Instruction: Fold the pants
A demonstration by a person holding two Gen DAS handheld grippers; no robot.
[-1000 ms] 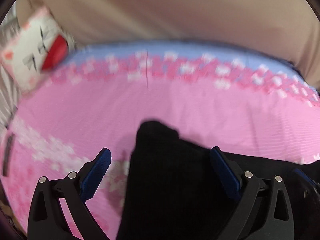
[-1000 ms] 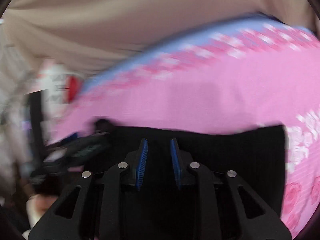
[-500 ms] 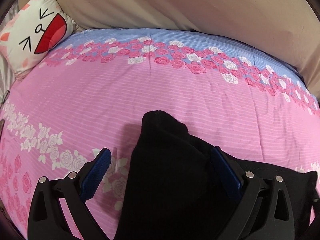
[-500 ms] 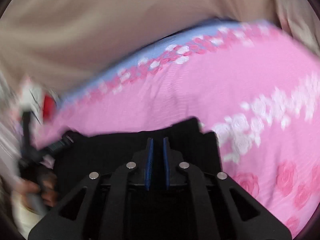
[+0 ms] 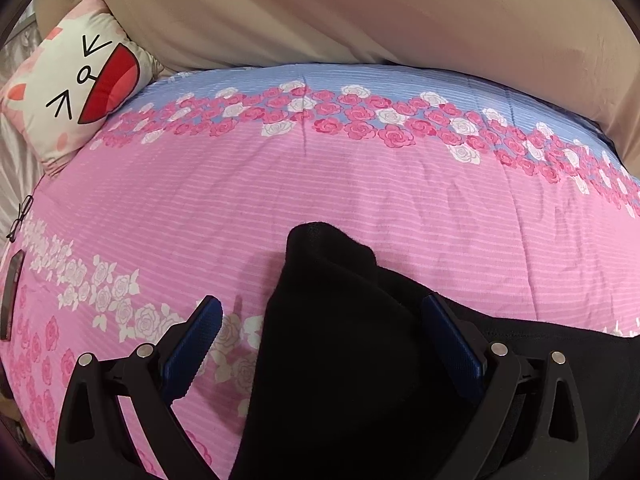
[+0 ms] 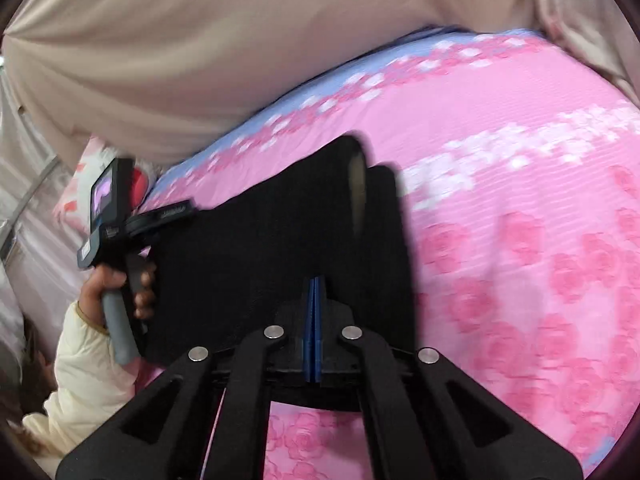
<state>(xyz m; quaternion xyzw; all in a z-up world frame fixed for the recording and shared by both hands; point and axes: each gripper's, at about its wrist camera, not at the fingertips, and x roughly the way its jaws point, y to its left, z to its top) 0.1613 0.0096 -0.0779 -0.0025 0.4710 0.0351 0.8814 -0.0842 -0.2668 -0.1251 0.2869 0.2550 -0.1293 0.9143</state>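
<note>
Right gripper lifting one end of the pants

The right gripper (image 6: 315, 320) is pinching the black pants (image 6: 280, 240) at their near edge, likely to carry it over for a fold. The left gripper (image 5: 320, 344), jaws apart, is straddling a raised hump of cloth on the pink bedspread (image 5: 360, 184); beyond, a pillow (image 5: 76, 84).

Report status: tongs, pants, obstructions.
Left tongs open, straddling the pants. Right tongs shut on pants. Pants on pink bedspread. No obstructions seen.
</note>
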